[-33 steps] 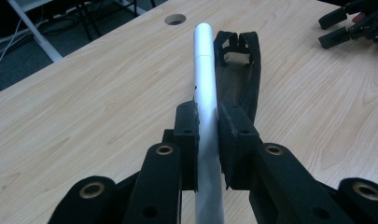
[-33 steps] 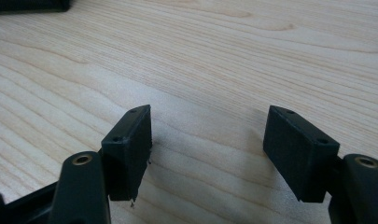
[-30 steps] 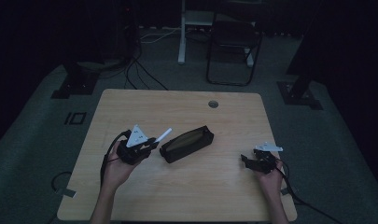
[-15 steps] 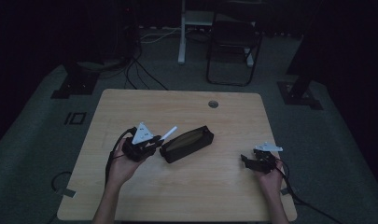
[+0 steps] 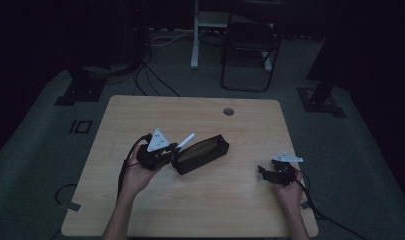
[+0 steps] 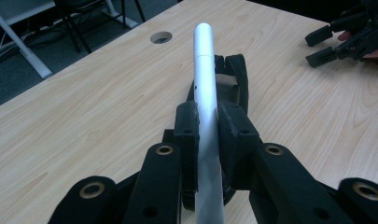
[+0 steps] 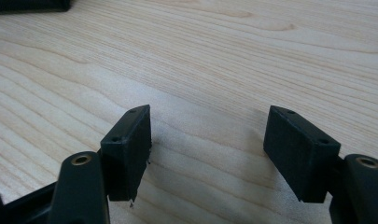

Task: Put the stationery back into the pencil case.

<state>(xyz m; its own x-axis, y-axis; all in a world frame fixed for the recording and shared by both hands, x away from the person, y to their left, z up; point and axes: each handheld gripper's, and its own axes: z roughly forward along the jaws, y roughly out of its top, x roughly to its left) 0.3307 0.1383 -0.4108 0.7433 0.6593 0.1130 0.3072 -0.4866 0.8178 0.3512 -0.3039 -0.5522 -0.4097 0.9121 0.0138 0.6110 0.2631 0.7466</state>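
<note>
Your left hand-held gripper point(image 5: 174, 148) is clamped on a silver pen point(image 5: 186, 140), which runs lengthwise between the two pads and sticks out well beyond them. In the left gripper view the pen point(image 6: 204, 74) points straight ahead over a black pencil case point(image 6: 233, 77), its free end raised above the case's near end. From the high view the pencil case point(image 5: 200, 154) lies near the middle of the desk point(image 5: 140, 110), its long axis slanting from the near left toward the far right, with the opening facing up; the pen's axis follows roughly the same slant, so the coming move would likely be a short push along that line, then a lowering of the tip into the opening. The left hand point(image 5: 135, 175) is by far the nearer to the case: its gripper sits just beside the case's left end. The left forearm enters from the near edge, with the palm turned up under the gripper. Your right hand-held gripper point(image 5: 264, 172) rests well apart, toward the near right corner, with its jaws spread wide and nothing between them over bare wood point(image 7: 224, 60).
</note>
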